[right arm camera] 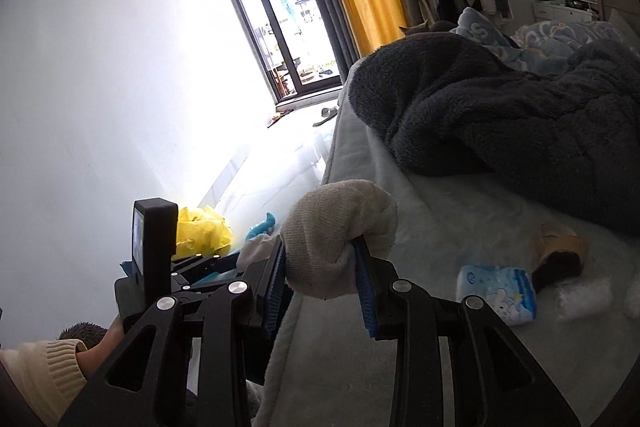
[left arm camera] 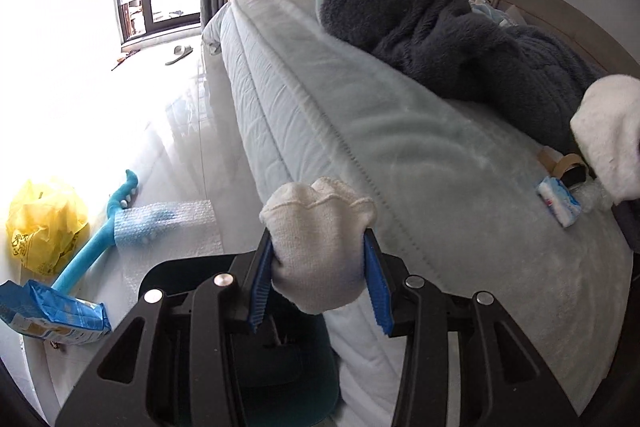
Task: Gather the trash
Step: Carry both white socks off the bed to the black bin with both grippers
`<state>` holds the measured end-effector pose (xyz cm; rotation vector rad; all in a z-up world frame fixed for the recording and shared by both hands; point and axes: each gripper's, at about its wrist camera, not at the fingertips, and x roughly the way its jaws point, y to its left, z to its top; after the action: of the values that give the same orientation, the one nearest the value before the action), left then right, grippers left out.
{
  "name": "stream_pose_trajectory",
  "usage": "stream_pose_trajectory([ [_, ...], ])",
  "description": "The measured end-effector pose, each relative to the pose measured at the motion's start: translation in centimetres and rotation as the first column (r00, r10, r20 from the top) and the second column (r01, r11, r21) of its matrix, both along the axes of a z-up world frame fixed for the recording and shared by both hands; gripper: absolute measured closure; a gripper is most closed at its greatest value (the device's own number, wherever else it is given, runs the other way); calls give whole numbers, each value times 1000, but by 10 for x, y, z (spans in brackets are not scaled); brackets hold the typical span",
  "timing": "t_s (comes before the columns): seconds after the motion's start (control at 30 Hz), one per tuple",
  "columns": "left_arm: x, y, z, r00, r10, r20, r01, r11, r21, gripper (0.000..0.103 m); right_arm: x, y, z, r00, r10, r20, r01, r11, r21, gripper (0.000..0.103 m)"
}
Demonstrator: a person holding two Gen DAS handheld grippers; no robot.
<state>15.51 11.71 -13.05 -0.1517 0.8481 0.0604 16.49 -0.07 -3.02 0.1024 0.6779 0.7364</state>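
The bed [left arm camera: 420, 163] fills the right of your view, its pale blue cover running from near to far toward the window [right arm camera: 280, 19]. A dark grey fleece blanket [left arm camera: 460, 39] lies heaped across its far half. On the floor to the left, by the wall, sits a yellow plastic bag [left arm camera: 44, 223], with a blue long-handled brush [left arm camera: 100, 235] just beside it and a blue packet [left arm camera: 56, 315] nearer to you.

Your left gripper [left arm camera: 320, 259] pinches a bunched white sock [left arm camera: 320, 243] between its 2 blue pads, over the bed's near edge. Your right gripper [right arm camera: 320, 271] likewise pinches a second white sock [right arm camera: 336, 235], with your left gripper visible just to its left.

On the cover to the right lie a tissue packet [right arm camera: 496, 291], a brown tape roll [right arm camera: 560, 251] touching it, and clear crumpled wrap [right arm camera: 584, 295] beside both.
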Motion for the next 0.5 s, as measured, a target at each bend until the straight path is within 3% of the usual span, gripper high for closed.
stream_pose_trajectory([
  [0.2,-4,30,-25,994,39,-102,-40,999,-9,58,0,30,-2,999,49,-6,-49,999,-3,70],
  [0.5,-19,66,-74,961,64,-269,-74,997,-27,58,4,78,-19,989,126,-70,-129,991,-33,70],
])
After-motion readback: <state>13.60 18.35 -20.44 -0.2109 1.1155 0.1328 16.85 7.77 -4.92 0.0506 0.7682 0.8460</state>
